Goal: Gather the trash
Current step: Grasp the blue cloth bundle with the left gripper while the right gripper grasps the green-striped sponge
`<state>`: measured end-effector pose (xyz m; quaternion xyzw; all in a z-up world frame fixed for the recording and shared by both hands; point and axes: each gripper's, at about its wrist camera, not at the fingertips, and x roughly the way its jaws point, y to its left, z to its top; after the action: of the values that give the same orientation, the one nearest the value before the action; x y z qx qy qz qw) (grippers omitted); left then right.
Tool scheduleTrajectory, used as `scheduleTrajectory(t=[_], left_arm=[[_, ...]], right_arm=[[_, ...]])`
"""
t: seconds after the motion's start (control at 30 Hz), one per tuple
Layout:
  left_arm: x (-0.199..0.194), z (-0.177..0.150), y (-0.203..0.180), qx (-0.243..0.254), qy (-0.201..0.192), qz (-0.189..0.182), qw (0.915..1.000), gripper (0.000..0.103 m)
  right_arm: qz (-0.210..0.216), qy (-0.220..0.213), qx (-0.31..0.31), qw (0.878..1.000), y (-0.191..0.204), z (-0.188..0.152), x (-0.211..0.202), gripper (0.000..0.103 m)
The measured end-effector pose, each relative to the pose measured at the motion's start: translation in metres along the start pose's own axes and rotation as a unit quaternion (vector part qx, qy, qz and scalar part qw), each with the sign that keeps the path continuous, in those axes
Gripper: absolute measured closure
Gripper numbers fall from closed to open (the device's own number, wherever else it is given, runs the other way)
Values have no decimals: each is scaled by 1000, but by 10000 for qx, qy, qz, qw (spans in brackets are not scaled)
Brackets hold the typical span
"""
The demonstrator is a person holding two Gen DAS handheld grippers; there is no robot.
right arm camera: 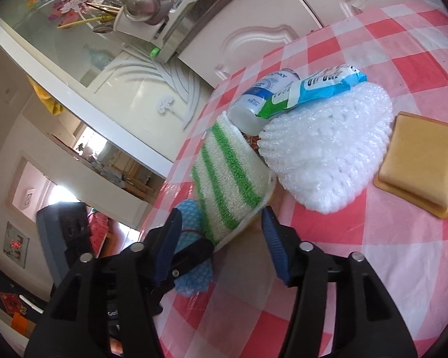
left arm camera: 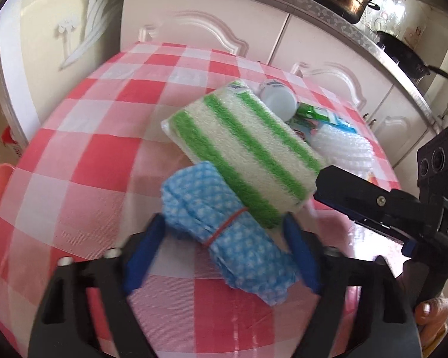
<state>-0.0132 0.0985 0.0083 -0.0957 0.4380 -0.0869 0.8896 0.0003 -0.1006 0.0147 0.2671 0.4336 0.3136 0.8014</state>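
- Red-and-white checked cloth covers the table (left arm camera: pixel 83 161), where the trash lies in a heap.
- Left gripper (left arm camera: pixel 225 238) has its jaws partly open around a blue dotted cloth roll (left arm camera: pixel 224 232) bound by a red rubber band; whether the pads press it I cannot tell.
- Right gripper (right arm camera: pixel 221 238) has its jaws partly open about the near end of a green-striped sponge (right arm camera: pixel 227 176), not clearly pinching it.
- Behind the sponge lie a white bottle (right arm camera: pixel 254 104), a blue-green wrapper (right arm camera: pixel 322 86) and white foam netting (right arm camera: pixel 325 155).
- Just beside the netting sits a gold tray (right arm camera: pixel 421 161).
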Motion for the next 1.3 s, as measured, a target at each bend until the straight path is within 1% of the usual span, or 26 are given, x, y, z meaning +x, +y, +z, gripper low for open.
scheduleTrajectory(t=[0.1, 0.2, 0.23, 0.4, 0.43, 0.5, 0.53, 0.57, 0.6, 0.67, 0.73, 0.8, 1.03, 1.07, 1.1, 1.13, 1.3], left_arm=[[-1, 1, 6, -71, -29, -64, 10000, 41], [-2, 0, 9, -60, -45, -65, 10000, 49], [-3, 0, 11, -72, -54, -100, 9999, 52], [-3, -1, 18, -165, -139, -209, 9995, 58], [-3, -1, 18, -164, -142, -218, 9995, 59], [-3, -1, 19, -178, -153, -248, 9994, 60], [-3, -1, 19, -177, -157, -264, 9994, 61], [-3, -1, 19, -178, -156, -271, 9994, 61], [-3, -1, 20, -187, -155, -282, 9993, 62], [-3, 0, 21, -217, -152, -326, 9991, 62], [-2, 0, 22, -228, -157, -346, 9990, 62], [-2, 0, 22, -236, -152, -365, 9989, 63], [-2, 0, 23, -266, -155, -405, 9987, 63], [-2, 0, 24, -278, -158, -405, 9987, 63], [-3, 0, 24, -290, -162, -399, 9987, 63], [-3, 0, 24, -312, -167, -402, 9986, 64], [-5, -1, 27, -384, -193, -412, 9982, 65]], right_arm=[[-93, -5, 120, 9999, -3, 2, 6, 40], [-195, -79, 78, 9997, -1, 5, 10, 35], [-211, -99, 79, 9997, 0, 6, 12, 35], [-198, -109, 56, 9997, 3, 8, 20, 35], [-201, -121, 43, 9997, 4, 9, 21, 36], [-198, -143, 7, 9997, 6, 10, 23, 53], [-184, -143, 17, 9997, 6, 10, 23, 58], [-181, -136, 23, 9997, 7, 11, 24, 66], [-209, -120, 9, 9997, 7, 11, 25, 70], [-212, -98, -24, 9997, 8, 11, 27, 71], [-83, -92, -25, 9999, 9, 12, 29, 70], [12, -112, 9, 9999, 10, 13, 30, 56], [-136, -151, -159, 9997, 17, 18, 38, 56], [-145, -164, -187, 9996, 18, 17, 38, 63], [-175, -189, -228, 9994, 19, 17, 38, 77], [-239, -212, -281, 9991, 20, 17, 37, 82], [-271, -341, -341, 9985, 22, 15, 33, 82]])
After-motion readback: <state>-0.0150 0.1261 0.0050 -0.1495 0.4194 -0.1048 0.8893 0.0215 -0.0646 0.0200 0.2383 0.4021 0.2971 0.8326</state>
